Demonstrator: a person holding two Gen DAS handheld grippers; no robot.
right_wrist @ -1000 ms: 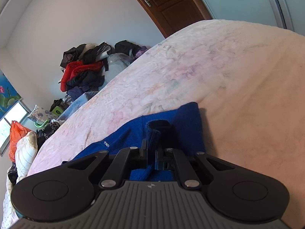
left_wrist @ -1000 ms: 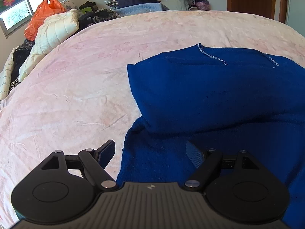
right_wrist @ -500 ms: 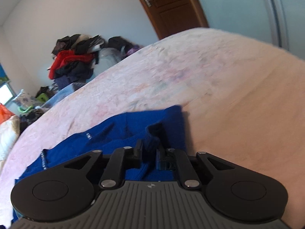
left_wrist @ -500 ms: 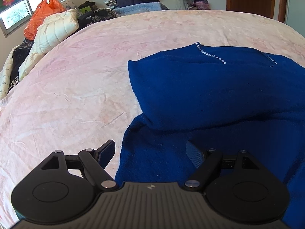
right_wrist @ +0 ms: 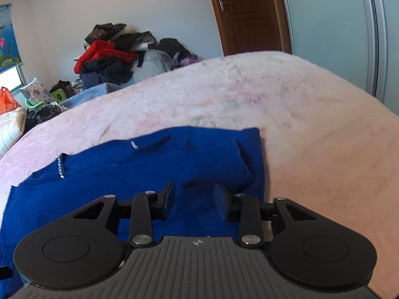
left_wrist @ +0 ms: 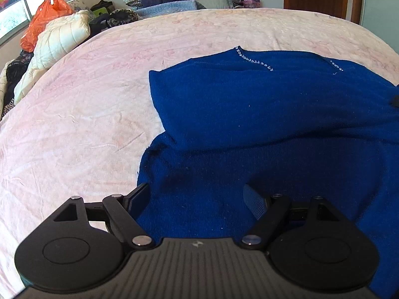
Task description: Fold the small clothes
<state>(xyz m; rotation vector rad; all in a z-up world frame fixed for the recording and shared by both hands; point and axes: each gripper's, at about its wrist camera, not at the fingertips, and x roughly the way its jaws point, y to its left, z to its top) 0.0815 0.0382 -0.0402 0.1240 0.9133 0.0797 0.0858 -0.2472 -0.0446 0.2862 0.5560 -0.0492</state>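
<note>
Lying spread on the pink bed point(left_wrist: 82, 129) — blue sweater point(left_wrist: 261, 114), left side already folded inward, right sleeve cuff point(right_wrist: 237, 174) laid across the body. Left gripper point(left_wrist: 197, 196): fingers spread wide, empty, over the near hem. Right gripper point(right_wrist: 194, 199): parted, holding nothing, just short of the cuff. Advice — flatten the sleeve, pinch both hem corners evenly, then fold toward the beaded neckline point(left_wrist: 254, 61).

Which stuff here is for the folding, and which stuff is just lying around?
For the folding: blue sweater, left gripper, right gripper, both open above it.
Just lying around: clothes pile, orange bag, white quilted jacket.
</note>
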